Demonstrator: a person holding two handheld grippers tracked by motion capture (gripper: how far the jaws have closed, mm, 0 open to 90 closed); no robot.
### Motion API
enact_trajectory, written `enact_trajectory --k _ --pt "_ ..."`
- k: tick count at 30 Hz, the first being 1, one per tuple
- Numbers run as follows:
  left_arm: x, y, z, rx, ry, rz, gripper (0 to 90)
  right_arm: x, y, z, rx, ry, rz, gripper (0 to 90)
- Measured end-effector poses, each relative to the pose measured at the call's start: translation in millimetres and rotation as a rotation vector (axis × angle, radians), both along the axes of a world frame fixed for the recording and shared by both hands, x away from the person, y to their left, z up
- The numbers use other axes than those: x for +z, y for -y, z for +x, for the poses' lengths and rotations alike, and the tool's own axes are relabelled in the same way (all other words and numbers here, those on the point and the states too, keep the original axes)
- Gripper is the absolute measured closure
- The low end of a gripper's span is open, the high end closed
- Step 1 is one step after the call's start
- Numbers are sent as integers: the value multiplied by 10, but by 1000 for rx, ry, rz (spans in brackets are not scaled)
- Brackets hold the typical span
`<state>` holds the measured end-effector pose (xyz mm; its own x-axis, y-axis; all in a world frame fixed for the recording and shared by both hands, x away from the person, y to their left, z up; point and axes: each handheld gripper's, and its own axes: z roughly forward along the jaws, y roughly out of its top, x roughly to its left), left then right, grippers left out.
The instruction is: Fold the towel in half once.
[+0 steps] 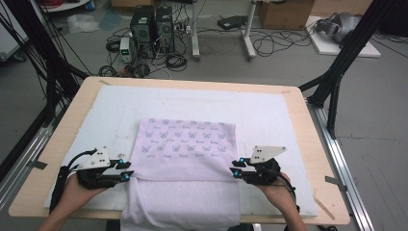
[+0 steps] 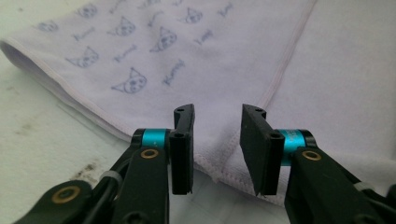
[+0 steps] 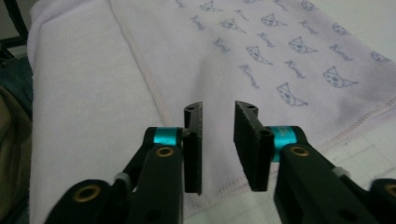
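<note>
Nearest the table's (image 1: 298,103) front edge, a plain stretch of the lilac towel (image 1: 185,144) hangs over toward the person, and all else is placed from that towel. At its left edge, beside the fold line, the left gripper (image 1: 126,171) lies level in the person's left hand (image 1: 79,192), pointing inward at the cloth. Its fingers (image 2: 183,149) stand parted with nothing between them; in the left gripper view they hover just short of the hemmed edge where the printed flap meets the plain layer. At the towel's right edge, opposite, the right gripper (image 1: 236,170) is held in the right hand (image 1: 276,192), also aimed inward. Its fingers (image 3: 194,149) are likewise apart and empty, with the stitched hem lying just beyond their tips. Farther from the person, the folded-over part of the towel lies flat, printed with rows of small cat faces and script. Around and beyond the towel spreads a white pad (image 1: 269,110) covering the wooden table.
</note>
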<state>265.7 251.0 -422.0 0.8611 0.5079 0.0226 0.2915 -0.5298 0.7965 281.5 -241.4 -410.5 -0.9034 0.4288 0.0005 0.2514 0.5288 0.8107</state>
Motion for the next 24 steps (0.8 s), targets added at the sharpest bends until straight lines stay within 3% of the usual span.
enact_trajectory --k 5,9,13,17,24 --pt "-114 52 109 -4 -37 19 625 -159 -167 55 46 -29 -46 610" --pt "-172 81 117 -8 -41 41 641 -270 -202 100 44 -67 -77 596" --pt "-167 35 89 2 -45 34 644 -299 -185 100 36 -69 -81 597" --pt "-129 -6 -3 1 -28 25 632 -287 -188 79 35 -66 -73 598" --pt "-114 2 -159 -80 -42 7 645 -243 -207 -88 121 -56 -8 627"
